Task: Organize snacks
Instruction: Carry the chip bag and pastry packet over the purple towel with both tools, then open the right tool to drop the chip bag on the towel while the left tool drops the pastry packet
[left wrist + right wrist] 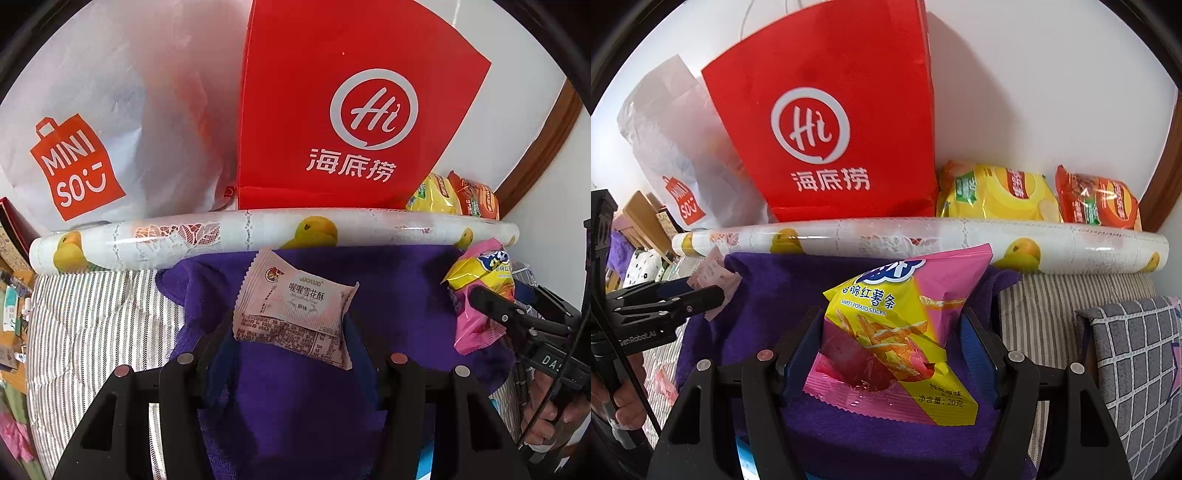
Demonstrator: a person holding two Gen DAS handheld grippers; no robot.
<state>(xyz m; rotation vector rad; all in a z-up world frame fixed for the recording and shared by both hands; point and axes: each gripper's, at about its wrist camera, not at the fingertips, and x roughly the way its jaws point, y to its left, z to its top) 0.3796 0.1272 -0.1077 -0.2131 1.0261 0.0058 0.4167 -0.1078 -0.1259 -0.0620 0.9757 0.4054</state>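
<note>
Two grippers, fingers clamped: left [291, 325] flat pink sachet [295, 306], right [890, 347] crinkly (glossy) chip bag [897, 332].

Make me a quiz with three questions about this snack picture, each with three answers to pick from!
1. Where do the two chip bags lie?
A. On the purple towel
B. Behind the fruit-print roll, right of the red bag
C. Inside the white bag

2. What colour is the towel under the snacks?
A. Purple
B. Green
C. Orange

3. What is the right gripper doing?
A. Hanging open with nothing in it
B. Holding the red bag
C. Holding the sweet potato sticks bag

Answers:
1. B: the chip bags sit beyond the fruit-print roll, beside the red bag.
2. A: the cloth is plainly purple.
3. C: its jaws press both sides of the pink and yellow packet. The left gripper holds the pale pink snack packet.
</note>
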